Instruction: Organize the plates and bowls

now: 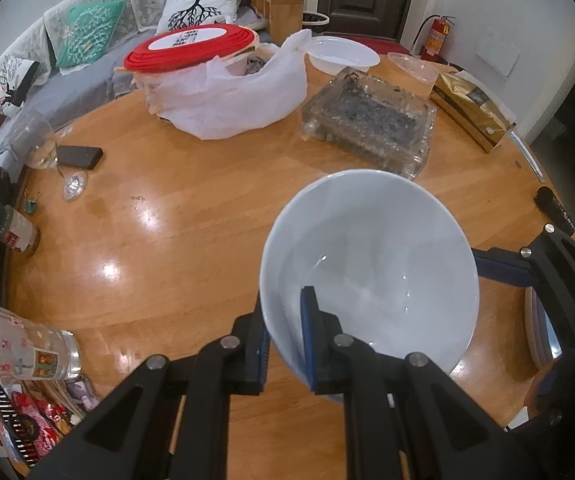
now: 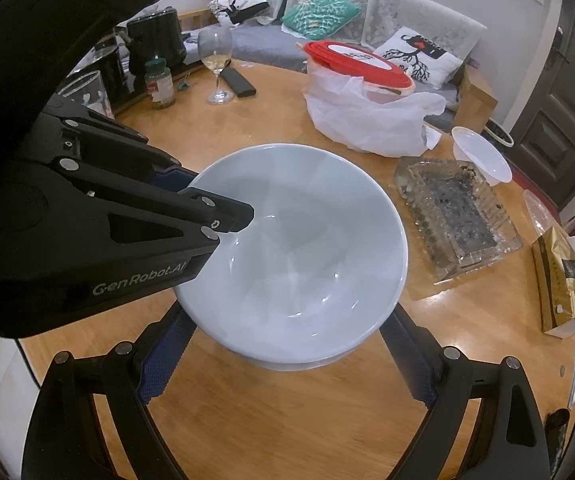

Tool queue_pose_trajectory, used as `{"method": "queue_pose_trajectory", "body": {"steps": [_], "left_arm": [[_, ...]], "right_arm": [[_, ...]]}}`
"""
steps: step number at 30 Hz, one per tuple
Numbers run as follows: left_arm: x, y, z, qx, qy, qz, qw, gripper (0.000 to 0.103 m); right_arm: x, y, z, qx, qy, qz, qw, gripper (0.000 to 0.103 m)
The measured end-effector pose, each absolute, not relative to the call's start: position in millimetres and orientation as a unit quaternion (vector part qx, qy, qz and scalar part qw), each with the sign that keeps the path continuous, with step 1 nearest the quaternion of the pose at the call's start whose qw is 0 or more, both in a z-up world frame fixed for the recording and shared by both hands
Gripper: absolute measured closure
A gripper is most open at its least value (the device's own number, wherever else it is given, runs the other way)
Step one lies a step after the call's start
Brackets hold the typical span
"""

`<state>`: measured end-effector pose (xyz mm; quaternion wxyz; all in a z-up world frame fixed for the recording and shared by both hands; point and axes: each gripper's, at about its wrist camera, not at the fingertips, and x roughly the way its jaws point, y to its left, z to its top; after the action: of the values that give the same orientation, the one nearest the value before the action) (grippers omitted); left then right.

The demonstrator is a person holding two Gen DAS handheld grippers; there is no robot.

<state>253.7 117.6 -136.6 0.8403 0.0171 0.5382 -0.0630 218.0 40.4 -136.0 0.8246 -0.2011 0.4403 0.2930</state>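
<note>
A white ceramic bowl [image 1: 371,264] is held above the round wooden table [image 1: 175,220]. My left gripper [image 1: 287,340] is shut on the bowl's near rim, one finger inside and one outside. In the right wrist view the same bowl [image 2: 307,256] fills the middle, with the left gripper [image 2: 223,216] clamped on its left rim. My right gripper [image 2: 287,360] is open, its fingers [image 2: 163,360] spread wide on either side below the bowl, not touching it. The right gripper also shows at the right edge of the left wrist view [image 1: 547,280].
On the table stand a white plastic bag with a red-lidded container [image 1: 223,80], a clear plastic tray [image 1: 371,124], a white disposable bowl [image 1: 343,54], a gold packet [image 1: 471,108], a wine glass [image 1: 47,148], a phone [image 1: 81,156], a jar [image 1: 15,232] and a tumbler [image 1: 19,348].
</note>
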Motion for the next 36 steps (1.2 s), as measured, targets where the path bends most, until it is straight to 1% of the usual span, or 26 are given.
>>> {"method": "queue_pose_trajectory", "body": {"steps": [13,31,33,35,36], "left_arm": [[257,116,-143,0.036,0.541,-0.059,0.839,0.092],[258,115,-142,0.031,0.536,-0.057,0.842,0.092],[257,116,-139,0.027,0.534,-0.059,0.843,0.089],[256,118,-138,0.022,0.533,-0.062,0.844,0.08],[256,118,-138,0.021,0.533,-0.063,0.844,0.079]], "right_arm": [[222,39,-139,-0.201,0.458,0.288,0.817,0.013],[213,35,-142,-0.209,0.44,0.296,0.821,0.013],[210,28,-142,-0.196,0.431,0.299,0.828,0.012],[207,19,-143,-0.178,0.418,0.303,0.838,0.009],[205,13,-145,-0.164,0.408,0.308,0.844,0.006]]}}
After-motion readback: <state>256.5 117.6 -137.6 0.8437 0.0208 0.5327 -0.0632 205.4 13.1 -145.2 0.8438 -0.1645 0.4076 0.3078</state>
